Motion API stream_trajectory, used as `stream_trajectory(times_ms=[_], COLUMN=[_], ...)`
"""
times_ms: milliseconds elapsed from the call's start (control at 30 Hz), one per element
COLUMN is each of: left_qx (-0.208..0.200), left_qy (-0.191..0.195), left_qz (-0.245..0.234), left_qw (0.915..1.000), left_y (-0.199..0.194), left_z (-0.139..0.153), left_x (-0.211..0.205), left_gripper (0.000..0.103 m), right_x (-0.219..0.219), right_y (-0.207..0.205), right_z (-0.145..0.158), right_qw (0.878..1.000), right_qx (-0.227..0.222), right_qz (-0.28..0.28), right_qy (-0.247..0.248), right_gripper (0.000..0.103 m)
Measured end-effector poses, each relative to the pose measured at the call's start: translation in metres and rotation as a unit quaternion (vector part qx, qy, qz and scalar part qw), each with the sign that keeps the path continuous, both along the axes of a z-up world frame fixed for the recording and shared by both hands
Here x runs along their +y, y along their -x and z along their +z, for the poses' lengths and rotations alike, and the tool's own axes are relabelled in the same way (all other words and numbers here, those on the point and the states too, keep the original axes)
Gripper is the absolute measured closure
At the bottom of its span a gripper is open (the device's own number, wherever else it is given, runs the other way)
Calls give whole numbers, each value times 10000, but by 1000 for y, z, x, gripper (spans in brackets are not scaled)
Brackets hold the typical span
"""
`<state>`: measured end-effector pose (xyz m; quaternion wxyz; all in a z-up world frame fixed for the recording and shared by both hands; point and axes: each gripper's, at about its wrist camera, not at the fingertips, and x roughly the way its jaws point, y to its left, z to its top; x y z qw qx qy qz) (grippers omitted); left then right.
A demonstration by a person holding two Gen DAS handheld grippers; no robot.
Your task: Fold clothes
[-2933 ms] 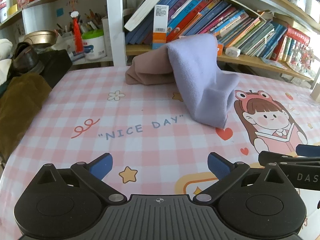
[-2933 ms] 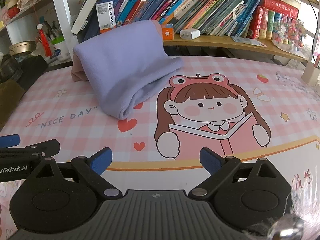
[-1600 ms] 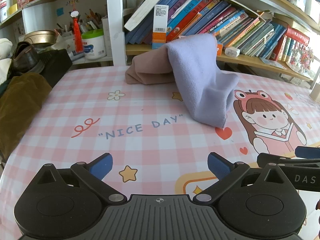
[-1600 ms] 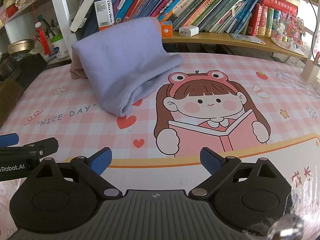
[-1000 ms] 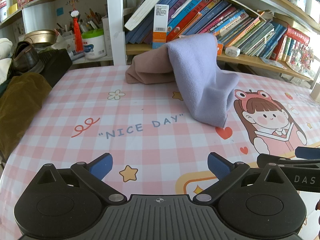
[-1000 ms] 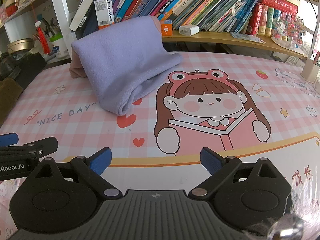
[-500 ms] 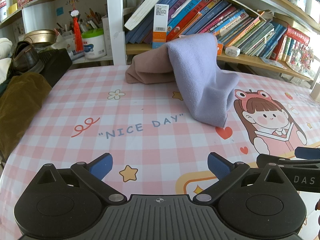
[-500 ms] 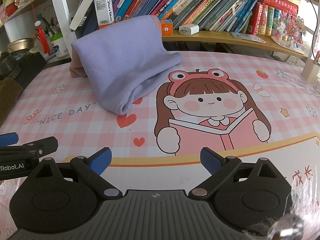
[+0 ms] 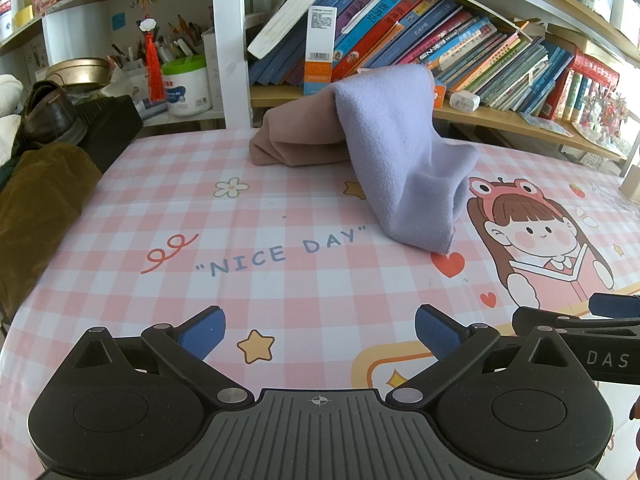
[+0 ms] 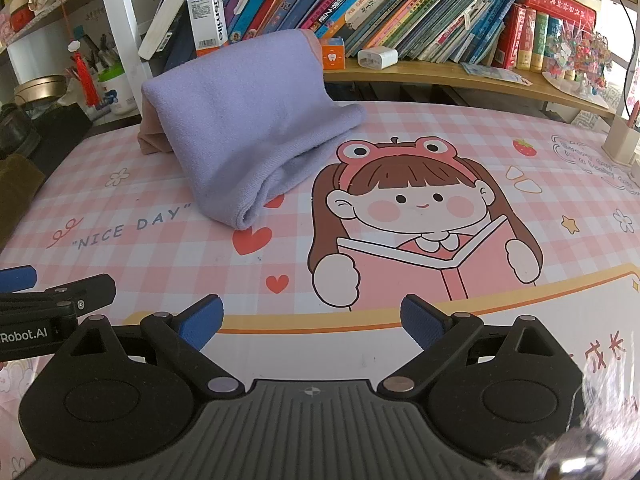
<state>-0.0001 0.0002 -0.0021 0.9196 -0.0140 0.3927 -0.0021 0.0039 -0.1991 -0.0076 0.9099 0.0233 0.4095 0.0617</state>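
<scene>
Because it lies draped over a folded brown-pink garment [image 9: 298, 140] at the far edge of the table [image 9: 280, 288], just below the bookshelf [image 10: 460, 76], the lilac cloth [image 10: 248, 128] slopes down toward both grippers. The left gripper [image 9: 320, 332] and right gripper [image 10: 310, 322] hang well short of it, side by side, jaws spread and empty, probably poised to reach. "NICE DAY" is printed on the checked tablecloth, and "Robot.AI" and "DAS" on the grippers.

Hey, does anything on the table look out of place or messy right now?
Yes: the lilac cloth is not flat. It is draped half over the folded pink cloth, slumping onto the checked tablecloth. Both grippers, left and right, are open and apart from it.
</scene>
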Motion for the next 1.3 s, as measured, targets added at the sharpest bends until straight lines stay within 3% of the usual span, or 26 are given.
stream_trajectory(times_ms=[1300], left_qx=[61], left_qy=[123], left_qz=[-178], left_qw=[9997], left_y=[-2], left_z=[-3], left_x=[-6], left_gripper=[1], right_x=[-2], right_y=[-1], right_z=[-3], right_qw=[10000], right_qx=[83], right_qz=[-10], right_qy=[24], right_gripper=[7])
